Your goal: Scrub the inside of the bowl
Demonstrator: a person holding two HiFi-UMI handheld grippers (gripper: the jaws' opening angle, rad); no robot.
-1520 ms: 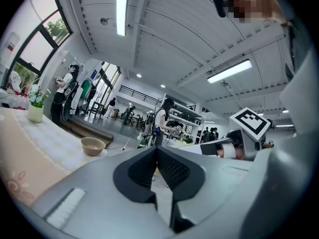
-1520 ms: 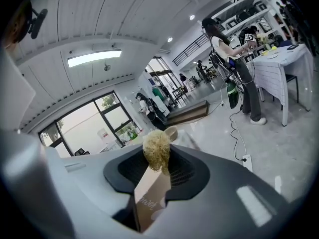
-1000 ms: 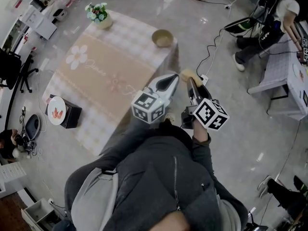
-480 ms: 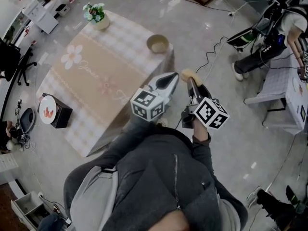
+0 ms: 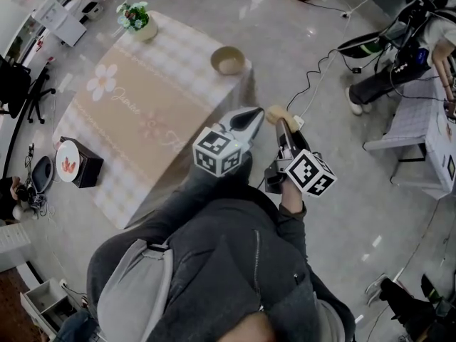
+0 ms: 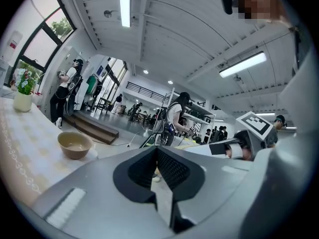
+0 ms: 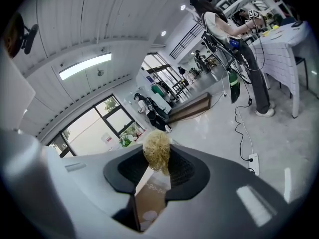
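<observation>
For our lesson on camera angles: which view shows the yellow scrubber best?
The right gripper view: the scrubber sits close up, clamped in the right gripper. The head view shows it only as a small yellow tuft. The left gripper view does not show it.

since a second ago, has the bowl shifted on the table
No, the bowl sits at the same corner of the table, across from the plant as before.

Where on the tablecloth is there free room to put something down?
The whole middle of the table, between the flower pot and the bowl and down to the near edge, lies bare. Only those two far corners are taken.
</observation>
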